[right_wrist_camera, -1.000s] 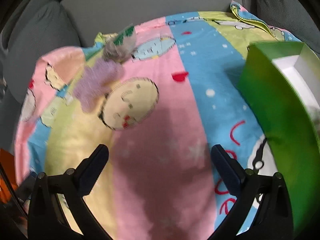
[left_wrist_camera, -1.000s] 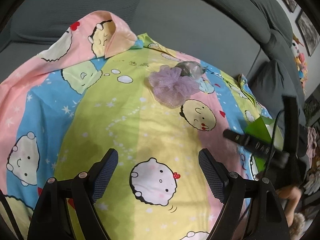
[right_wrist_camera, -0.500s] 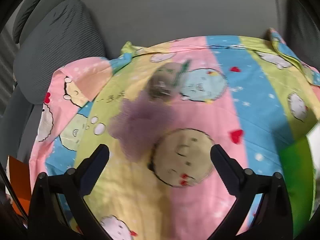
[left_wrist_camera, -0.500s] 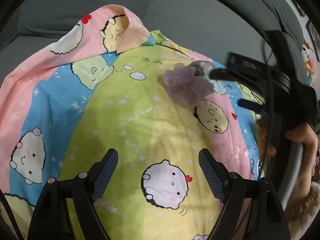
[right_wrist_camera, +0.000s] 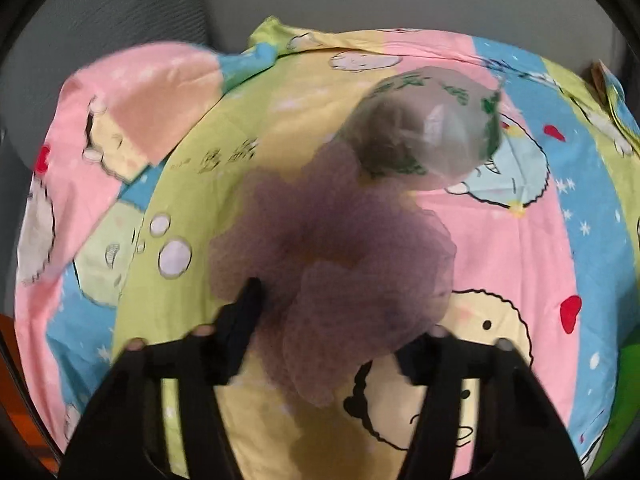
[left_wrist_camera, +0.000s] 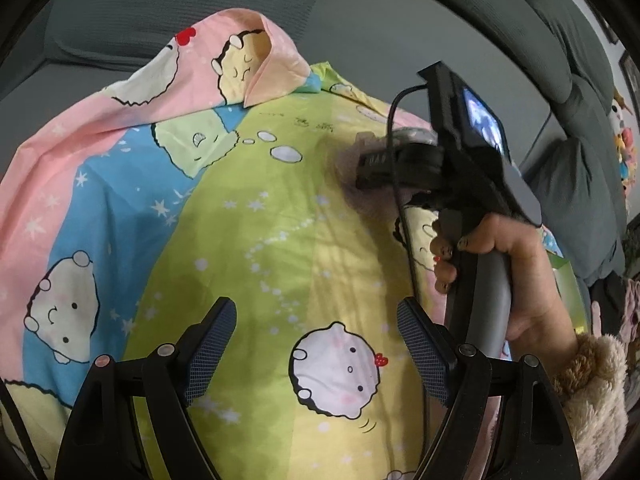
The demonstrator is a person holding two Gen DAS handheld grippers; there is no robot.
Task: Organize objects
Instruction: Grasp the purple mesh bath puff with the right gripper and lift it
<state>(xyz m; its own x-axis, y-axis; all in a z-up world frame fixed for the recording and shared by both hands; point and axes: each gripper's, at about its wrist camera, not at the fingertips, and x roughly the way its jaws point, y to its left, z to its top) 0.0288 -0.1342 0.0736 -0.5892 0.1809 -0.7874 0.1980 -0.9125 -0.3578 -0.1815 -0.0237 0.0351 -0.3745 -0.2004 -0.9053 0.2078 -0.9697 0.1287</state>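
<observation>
1. Right gripper (right_wrist_camera: 332, 320) was down over the purple mesh pouf (right_wrist_camera: 332, 248); its jaws had just been closing, with the pouf bunched between them. Blur hid whether the pads were pressing on it.
2. Pouf lay on the cartoon-print sheet (right_wrist_camera: 500, 240), touching a clear-wrapped bundle (right_wrist_camera: 432, 136) beyond it.
3. Left gripper (left_wrist_camera: 316, 344) hovered over the sheet, jaws spread, nothing between them, pouf well ahead.
4. Right hand (left_wrist_camera: 516, 276) gripped the right gripper's handle.

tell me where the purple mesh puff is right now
In the right wrist view the purple mesh puff lies mid-frame on the cartoon sheet, between the right gripper fingers, just below the bagged item.
</observation>
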